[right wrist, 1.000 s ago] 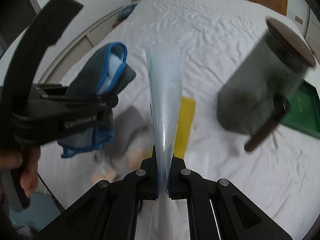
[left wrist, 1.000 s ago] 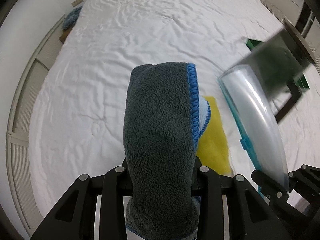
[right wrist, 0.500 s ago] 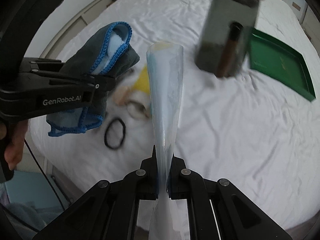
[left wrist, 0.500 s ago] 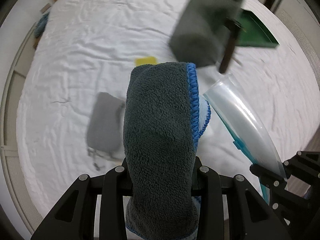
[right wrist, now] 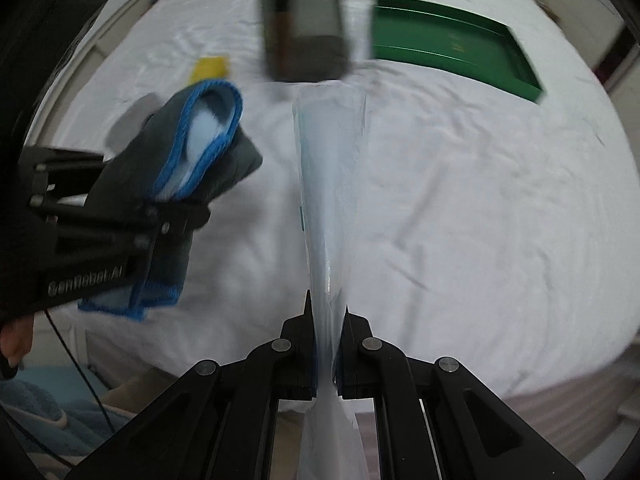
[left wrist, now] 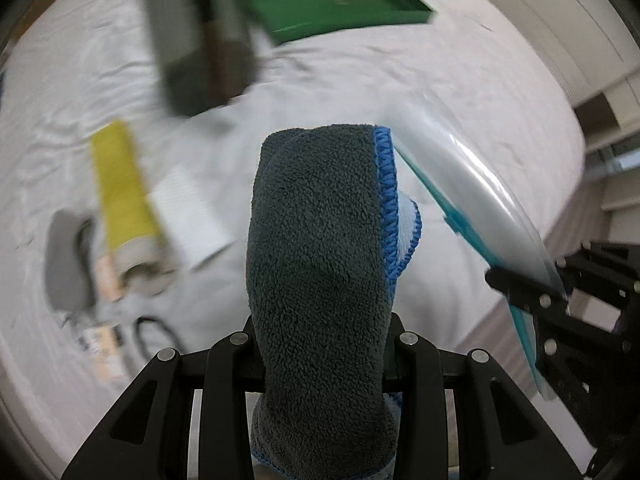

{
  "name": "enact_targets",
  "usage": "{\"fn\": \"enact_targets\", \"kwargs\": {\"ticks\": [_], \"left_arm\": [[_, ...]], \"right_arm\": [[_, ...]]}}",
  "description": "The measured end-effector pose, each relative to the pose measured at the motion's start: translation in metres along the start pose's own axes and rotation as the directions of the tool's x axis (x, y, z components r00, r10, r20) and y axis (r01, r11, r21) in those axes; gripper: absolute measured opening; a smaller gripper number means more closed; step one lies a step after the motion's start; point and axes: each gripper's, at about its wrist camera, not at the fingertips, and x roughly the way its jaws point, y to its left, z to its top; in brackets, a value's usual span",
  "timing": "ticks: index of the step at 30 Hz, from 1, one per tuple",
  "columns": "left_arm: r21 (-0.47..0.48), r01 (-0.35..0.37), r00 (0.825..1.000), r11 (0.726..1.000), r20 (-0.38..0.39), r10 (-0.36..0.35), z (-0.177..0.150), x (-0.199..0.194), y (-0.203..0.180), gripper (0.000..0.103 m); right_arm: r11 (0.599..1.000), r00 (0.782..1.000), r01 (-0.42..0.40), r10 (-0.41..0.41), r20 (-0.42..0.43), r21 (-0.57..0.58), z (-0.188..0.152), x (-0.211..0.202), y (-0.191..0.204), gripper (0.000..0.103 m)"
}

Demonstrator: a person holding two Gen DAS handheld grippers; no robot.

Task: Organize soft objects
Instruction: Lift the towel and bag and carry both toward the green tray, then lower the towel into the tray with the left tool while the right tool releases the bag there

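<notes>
My left gripper (left wrist: 322, 352) is shut on a folded grey towel with blue trim (left wrist: 316, 264) and holds it up over the bed; it also shows in the right wrist view (right wrist: 192, 152). My right gripper (right wrist: 327, 344) is shut on a flat clear plastic bag with a teal strip (right wrist: 328, 200), held upright; the bag shows in the left wrist view (left wrist: 476, 196) just right of the towel. A yellow cloth (left wrist: 120, 184), a white folded piece (left wrist: 188, 208) and a grey pouch (left wrist: 66, 260) lie on the white bed.
A green tray (right wrist: 452, 44) lies on the far side of the bed (right wrist: 480, 200). A dark grey container with a brown handle (right wrist: 304, 20) stands beside it. A black hair tie (left wrist: 154, 332) and small tags lie near the bed's edge.
Both grippers have swung right with the towel and the bag still held. The green tray and the container now sit nearer the middle of both views; the small items shifted left.
</notes>
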Motion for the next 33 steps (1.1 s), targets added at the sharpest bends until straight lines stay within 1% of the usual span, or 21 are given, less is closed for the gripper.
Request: {"fn": "enact_targets", "kwargs": {"ticks": [3,5,8,14,18,19,23,26,30,31,33], "left_arm": [[0.044,0.036,0.999,0.998,0.010,-0.036,0.015,0.004,-0.024,0.030],[0.074,0.047,0.998,0.996,0.031,-0.050,0.030,0.004,-0.041,0.030],[0.093,0.061,0.995,0.994,0.068,-0.068,0.052,0.000,-0.057,0.030],[0.085,0.055,0.985,0.995,0.158,-0.068,0.103,-0.007,-0.074,0.031],[0.038,0.049,0.972,0.998,0.227,-0.056,0.146,-0.008,-0.074,0.031],[0.023,0.050,0.969,0.998,0.240,-0.054,0.152,-0.011,-0.074,0.031],[-0.062,0.044,0.958,0.997,0.286,-0.024,0.186,-0.005,-0.060,0.031],[-0.141,0.027,0.949,0.990,0.314,0.019,0.209,0.002,-0.044,0.031],[-0.247,0.008,0.938,0.969,0.337,0.078,0.243,0.011,-0.018,0.031],[-0.265,0.002,0.935,0.964,0.342,0.092,0.249,0.014,-0.013,0.031],[-0.297,-0.016,0.929,0.955,0.350,0.124,0.263,0.018,-0.004,0.031]], "right_arm": [[0.998,0.999,0.043,-0.044,0.012,0.053,-0.007,-0.019,-0.023,0.005],[0.994,0.996,0.076,-0.079,0.028,0.082,-0.004,-0.027,-0.042,0.005],[0.986,0.991,0.114,-0.122,0.059,0.120,0.001,-0.040,-0.067,0.005],[0.976,0.975,0.156,-0.177,0.136,0.153,0.032,-0.058,-0.105,0.005],[0.974,0.964,0.164,-0.192,0.185,0.154,0.061,-0.061,-0.122,0.005],[0.975,0.961,0.164,-0.193,0.198,0.152,0.068,-0.061,-0.128,0.005],[0.976,0.947,0.167,-0.198,0.253,0.139,0.098,-0.057,-0.143,0.005],[0.978,0.936,0.165,-0.196,0.292,0.126,0.125,-0.056,-0.153,0.005],[0.980,0.924,0.156,-0.188,0.333,0.121,0.155,-0.049,-0.170,0.005],[0.981,0.922,0.148,-0.182,0.341,0.121,0.165,-0.045,-0.175,0.005],[0.981,0.915,0.157,-0.187,0.356,0.112,0.184,-0.040,-0.178,0.005]]}}
